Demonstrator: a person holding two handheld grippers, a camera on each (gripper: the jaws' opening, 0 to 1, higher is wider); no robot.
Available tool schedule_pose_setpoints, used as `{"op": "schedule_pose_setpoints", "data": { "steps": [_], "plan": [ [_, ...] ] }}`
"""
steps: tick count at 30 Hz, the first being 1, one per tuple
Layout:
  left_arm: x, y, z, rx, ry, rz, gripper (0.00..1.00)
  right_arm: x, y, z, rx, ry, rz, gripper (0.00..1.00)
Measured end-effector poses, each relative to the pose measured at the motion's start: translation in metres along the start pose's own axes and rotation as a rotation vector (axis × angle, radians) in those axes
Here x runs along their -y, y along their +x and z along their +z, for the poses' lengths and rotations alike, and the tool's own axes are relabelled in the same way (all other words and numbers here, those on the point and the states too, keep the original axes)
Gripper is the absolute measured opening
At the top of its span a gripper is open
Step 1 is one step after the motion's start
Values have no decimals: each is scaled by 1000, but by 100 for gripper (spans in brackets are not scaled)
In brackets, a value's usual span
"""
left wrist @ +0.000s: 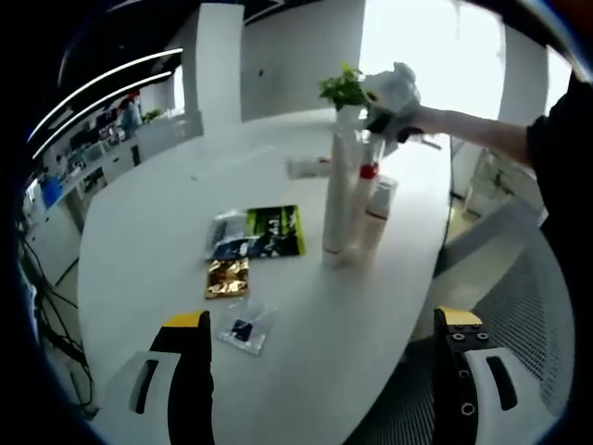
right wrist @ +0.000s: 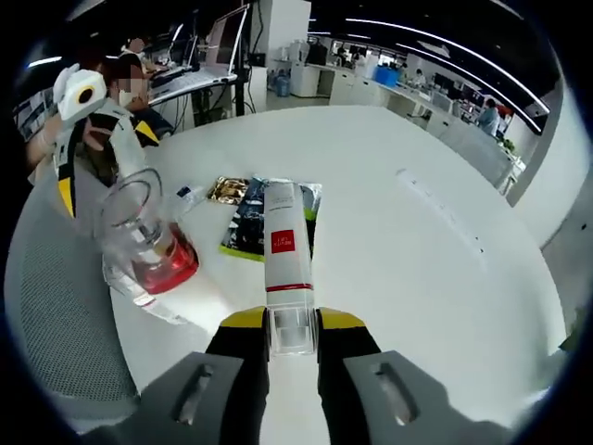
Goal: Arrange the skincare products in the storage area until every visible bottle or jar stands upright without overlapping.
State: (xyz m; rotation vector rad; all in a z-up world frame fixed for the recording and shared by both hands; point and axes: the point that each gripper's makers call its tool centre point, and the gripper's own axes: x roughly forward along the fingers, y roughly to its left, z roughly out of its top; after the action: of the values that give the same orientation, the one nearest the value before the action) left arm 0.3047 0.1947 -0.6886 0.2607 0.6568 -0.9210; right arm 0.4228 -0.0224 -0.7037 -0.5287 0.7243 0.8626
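Bottles (left wrist: 350,199) stand on white table (left wrist: 148,241), office behind.

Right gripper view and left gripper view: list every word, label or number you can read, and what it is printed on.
Red label on the white bottle held in the right gripper: white marks, too small to read.
Green and black packet: pale print, too blurred to read.
Gold sachet: no readable text.
Bottle with the red cap: no text can be made out.
So nothing is legible.
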Motion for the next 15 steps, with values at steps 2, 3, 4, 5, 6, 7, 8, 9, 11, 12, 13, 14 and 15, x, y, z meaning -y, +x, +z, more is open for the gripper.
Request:
{"op": "schedule_pose_setpoints", "data": {
  "steps": [2, 3, 4, 5, 6, 7, 8, 9, 11, 12, 13, 14, 15],
  "plan": [
    [2, 0, 0, -1, 3, -2, 97, 0, -4, -3, -1, 13, -7, 17],
    [1, 0, 2, 0, 8, -2, 97, 0, -8, -5, 1, 22, -19, 17],
    [2, 0, 2, 1, 10, -3, 97, -1, -10, -7, -1, 29, -24, 17],
    [3, -1, 3, 3, 13, -4, 97, -2, -13, -10, -4, 44, -30, 17],
    [3, -2, 3, 5, 16, -4, 97, -3, -15, -12, -2, 45, -37, 17],
    [4, -2, 4, 5, 20, -4, 97, -4, -17, -15, -6, 54, -42, 17],
    [4, -2, 4, 5, 22, -2, 97, -4, -19, -17, -8, 61, -48, 17],
    [3, -2, 4, 6, 26, -2, 97, -5, -21, -19, -7, 66, -52, 17],
    [4, -3, 4, 8, 28, -2, 97, -7, -26, -24, -3, 88, -61, 17],
    [5, -3, 4, 9, 30, -2, 97, -9, -29, -27, -6, 92, -64, 17],
    [6, -4, 4, 10, 34, -2, 97, -11, -31, -29, -6, 94, -69, 17],
    [7, -5, 4, 11, 36, -2, 97, -12, -33, -31, -5, 102, -75, 17],
    [8, -5, 4, 12, 37, -2, 97, -14, -37, -34, -4, 116, -78, 17]
  ]
}}
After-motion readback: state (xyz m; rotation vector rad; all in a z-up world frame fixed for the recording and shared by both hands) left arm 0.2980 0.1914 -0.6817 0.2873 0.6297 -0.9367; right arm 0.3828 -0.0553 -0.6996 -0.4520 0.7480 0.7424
